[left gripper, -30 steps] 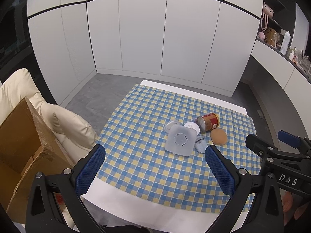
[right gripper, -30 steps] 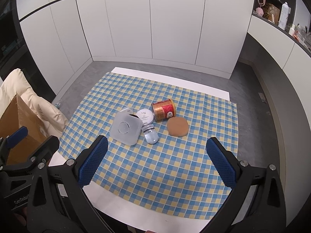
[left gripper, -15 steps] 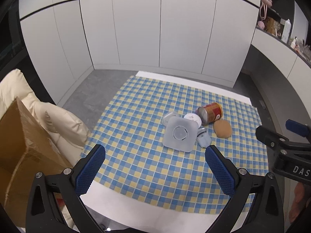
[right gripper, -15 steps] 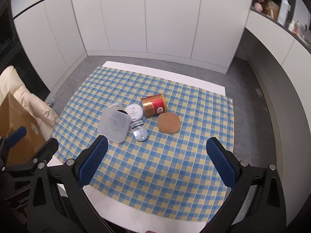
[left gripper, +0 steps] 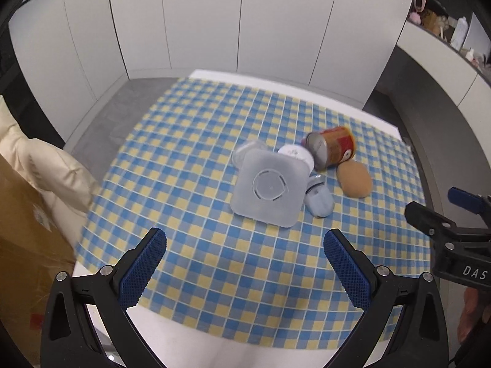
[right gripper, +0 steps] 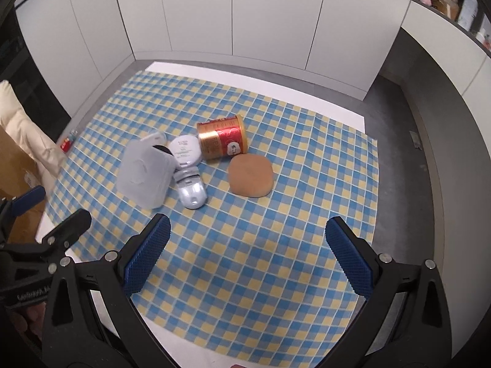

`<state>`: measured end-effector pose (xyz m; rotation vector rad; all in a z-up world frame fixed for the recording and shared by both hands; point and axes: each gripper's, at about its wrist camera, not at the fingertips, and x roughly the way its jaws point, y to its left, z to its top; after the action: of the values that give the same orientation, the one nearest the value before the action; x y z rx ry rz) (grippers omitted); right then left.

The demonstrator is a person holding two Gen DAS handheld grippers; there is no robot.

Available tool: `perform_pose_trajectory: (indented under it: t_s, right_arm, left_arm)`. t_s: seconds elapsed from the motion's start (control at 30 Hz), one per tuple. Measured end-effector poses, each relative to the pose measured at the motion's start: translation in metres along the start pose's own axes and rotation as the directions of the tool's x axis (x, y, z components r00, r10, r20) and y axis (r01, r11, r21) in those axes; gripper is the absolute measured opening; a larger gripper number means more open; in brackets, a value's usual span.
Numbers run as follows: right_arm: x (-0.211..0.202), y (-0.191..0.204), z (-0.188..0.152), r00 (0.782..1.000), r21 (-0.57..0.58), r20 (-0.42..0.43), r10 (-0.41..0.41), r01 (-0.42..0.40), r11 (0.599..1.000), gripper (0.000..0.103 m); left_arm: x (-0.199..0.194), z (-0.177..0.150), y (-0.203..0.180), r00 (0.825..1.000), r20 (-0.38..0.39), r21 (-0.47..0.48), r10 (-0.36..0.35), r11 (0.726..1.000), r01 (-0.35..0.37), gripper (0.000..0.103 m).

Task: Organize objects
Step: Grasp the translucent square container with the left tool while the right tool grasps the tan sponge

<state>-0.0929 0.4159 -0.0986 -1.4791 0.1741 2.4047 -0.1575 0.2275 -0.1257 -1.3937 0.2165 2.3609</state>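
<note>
Over the last second both grippers have come closer to the cluster in the middle of the checked tablecloth [right gripper: 276, 245], which now fills more of each view. The left gripper [left gripper: 245, 260] has its jaws spread wide with nothing between them, and the right gripper [right gripper: 245, 245] is equally wide and empty. None of the objects has shifted, so no sorting has begun and this reads as the approach. The translucent square container [left gripper: 268, 187] stands tipped on its side at the left of the group, its base turned toward the left wrist camera, with its loose lid [right gripper: 155, 138] just behind it. Touching it on the right are the white round compact [right gripper: 185, 150] and, nearer, the silver-blue oval case [right gripper: 191, 191]. The red and gold can [right gripper: 221, 141] lies on its side at the far right of the group, and the tan pad [right gripper: 251, 176] lies flat just near of it, slightly apart. Judging by alignment, the left gripper faces the container and the right gripper faces the bare cloth near the pad, so these look like the likely first picks.
</note>
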Motion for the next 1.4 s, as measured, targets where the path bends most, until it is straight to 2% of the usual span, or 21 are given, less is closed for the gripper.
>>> perform_pose_trajectory:
  t_s: [0.13,0.37,0.8,0.93,1.1,1.2,1.27,1.4]
  right_arm:
    - [0.024,-0.014,-0.005,0.999,0.023,-0.048,0.013,-0.012,1.0,0.102]
    - [0.066,-0.033,-0.002,0.994,0.082,-0.105,0.037,-0.028,0.996,0.102]
    - [0.125,-0.017,0.017,0.986,0.067,-0.163,0.037,-0.027,0.997,0.102]
    - [0.135,-0.012,0.024,0.986,0.069,-0.162,0.047,-0.036,0.997,0.102]
    - [0.142,-0.008,0.03,0.984,0.082,-0.16,0.073,-0.06,0.995,0.088]
    - [0.145,-0.005,0.032,0.983,0.084,-0.167,0.078,-0.065,0.994,0.079]
    - [0.143,-0.002,0.032,0.984,0.068,-0.161,0.074,-0.064,0.996,0.064]
    - [0.138,0.0,0.028,0.983,0.072,-0.161,0.091,-0.08,0.994,0.061]
  left_arm:
    - [0.024,-0.004,-0.006,0.999,-0.03,0.047,0.012,0.999,-0.011,0.102]
    - [0.064,-0.002,-0.007,0.996,-0.086,0.038,-0.026,0.999,0.029,0.102]
    - [0.113,0.009,-0.017,0.989,-0.145,0.04,-0.034,0.998,0.04,0.101]
    - [0.121,0.015,-0.016,0.986,-0.159,0.025,-0.055,0.998,0.06,0.093]
    - [0.123,0.021,-0.02,0.983,-0.163,0.021,-0.079,0.996,0.084,0.084]
    - [0.122,0.023,-0.02,0.983,-0.166,0.026,-0.08,0.996,0.085,0.084]
    - [0.12,0.023,-0.02,0.985,-0.157,0.027,-0.067,0.997,0.072,0.084]
    - [0.117,0.022,-0.017,0.984,-0.165,0.003,-0.071,0.997,0.072,0.083]
